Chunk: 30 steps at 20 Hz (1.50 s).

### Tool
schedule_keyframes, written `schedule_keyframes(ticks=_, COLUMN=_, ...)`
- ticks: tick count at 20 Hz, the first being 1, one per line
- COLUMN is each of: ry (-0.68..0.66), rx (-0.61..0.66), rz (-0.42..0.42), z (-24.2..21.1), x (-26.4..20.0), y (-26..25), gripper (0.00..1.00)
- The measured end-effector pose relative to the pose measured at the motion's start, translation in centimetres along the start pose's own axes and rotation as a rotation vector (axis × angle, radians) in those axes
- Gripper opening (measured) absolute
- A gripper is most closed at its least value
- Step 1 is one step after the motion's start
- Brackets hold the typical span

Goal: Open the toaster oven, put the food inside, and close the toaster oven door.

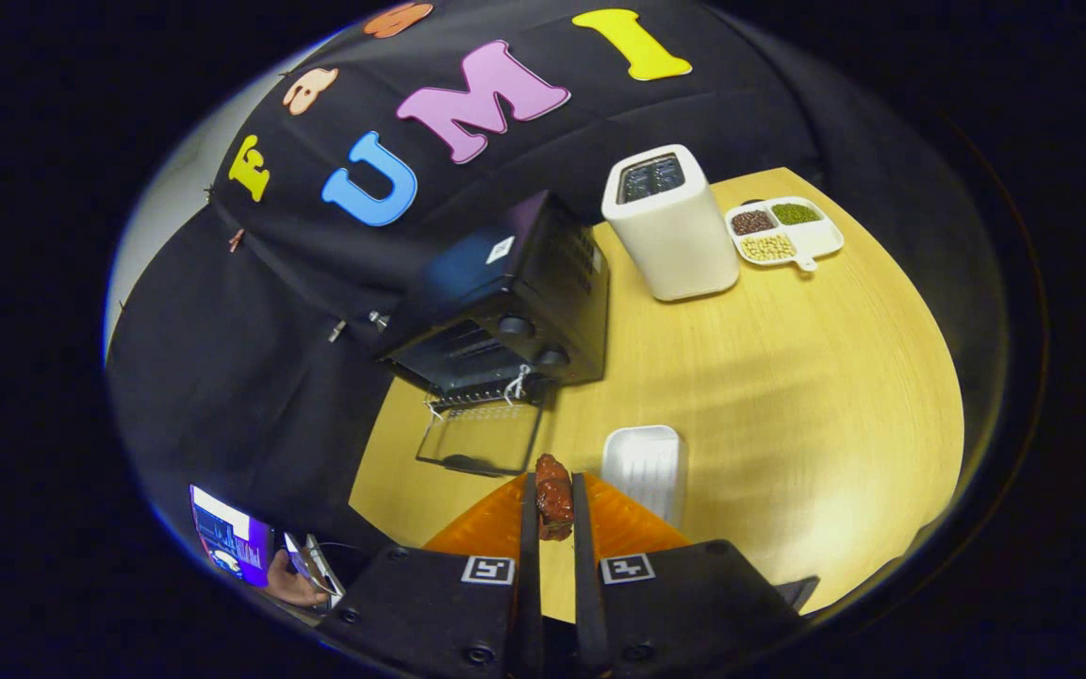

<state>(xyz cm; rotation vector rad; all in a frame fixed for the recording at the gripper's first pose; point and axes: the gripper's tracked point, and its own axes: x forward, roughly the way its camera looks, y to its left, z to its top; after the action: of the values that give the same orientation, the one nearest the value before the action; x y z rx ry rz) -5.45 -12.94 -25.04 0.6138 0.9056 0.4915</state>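
A black toaster oven [515, 306] stands at the far left of the wooden table [788, 396], its glass door [482, 438] folded down flat toward me, the dark cavity showing a wire rack. My gripper [554, 495] is shut on a reddish-brown piece of food [553, 497], which sticks up between the fingertips. The food hangs above the table, just short of the open door's front edge and a little to its right.
A white ribbed dish [645, 467] lies on the table just right of the fingers. A white pop-up toaster [670, 226] stands right of the oven, with a divided tray of beans [783, 234] beyond it. A person's hand [293, 589] and a screen [227, 538] sit low at left.
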Motion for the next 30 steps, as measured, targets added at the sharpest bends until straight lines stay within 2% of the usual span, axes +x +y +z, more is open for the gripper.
schedule_keyframes(ticks=6, ry=-0.113, rx=-0.016, rz=0.042, z=-1.0, x=2.5, y=9.0, gripper=0.18)
schedule_keyframes(ticks=12, ry=-0.208, rx=0.058, rz=0.045, z=-1.6, x=8.8, y=14.7, gripper=0.18)
schedule_keyframes(ticks=21, ry=-0.31, rx=0.184, rz=-0.006, z=0.3, x=18.8, y=15.9, gripper=0.18)
schedule_keyframes(ticks=24, ry=-0.327, rx=0.246, rz=0.013, z=1.1, x=21.3, y=16.1, gripper=0.18)
schedule_keyframes(ticks=30, ry=-0.364, rx=0.308, rz=-0.045, z=2.9, x=24.9, y=13.0, gripper=0.19)
